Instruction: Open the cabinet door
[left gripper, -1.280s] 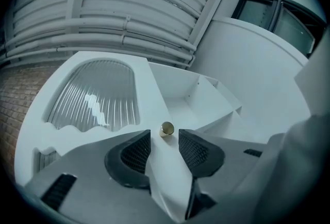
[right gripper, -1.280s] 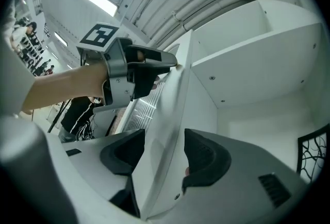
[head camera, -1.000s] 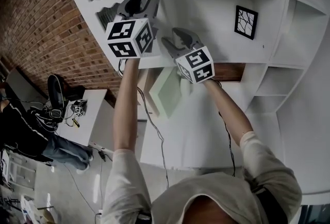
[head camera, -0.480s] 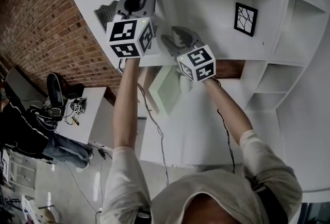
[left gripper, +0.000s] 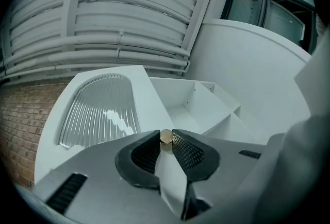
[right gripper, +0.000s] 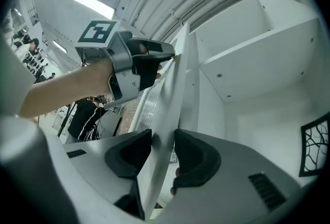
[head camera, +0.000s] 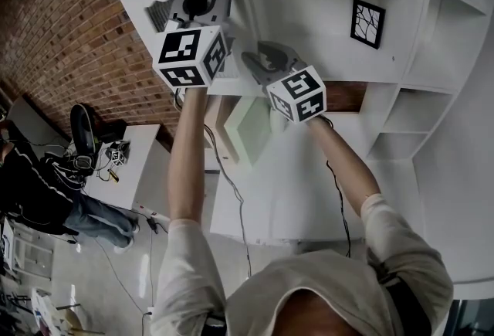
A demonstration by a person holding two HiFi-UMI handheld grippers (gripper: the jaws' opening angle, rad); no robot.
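One tall white cabinet [head camera: 332, 10] fills most of my screens, and I place everything else against it. Its cabinet door [left gripper: 147, 97] hangs at the cabinet's left side, already swung out from the front. It has a white frame around a ribbed glass panel [left gripper: 98, 109] with a wavy lower edge. In the right gripper view I see the door nearly edge-on, with the bare shelf space behind it.

Inside, the cabinet is split into open compartments. The only content I can see is a small black-framed picture [head camera: 367, 22] of branching lines, standing in the wide middle compartment. The others I can see are bare white.

Left of the cabinet runs a red brick wall [head camera: 69, 41]. Below that stands a white desk [head camera: 135, 164] with dark gear on it, and a seated person [head camera: 38, 195] is beside it.

My left gripper [left gripper: 165, 141] is narrowed onto the brass knob [left gripper: 166, 136] on the door's free edge, a pad against each side. My right gripper [right gripper: 163, 140] sits lower on that edge, its jaws closing with the door's thickness filling the gap between them.
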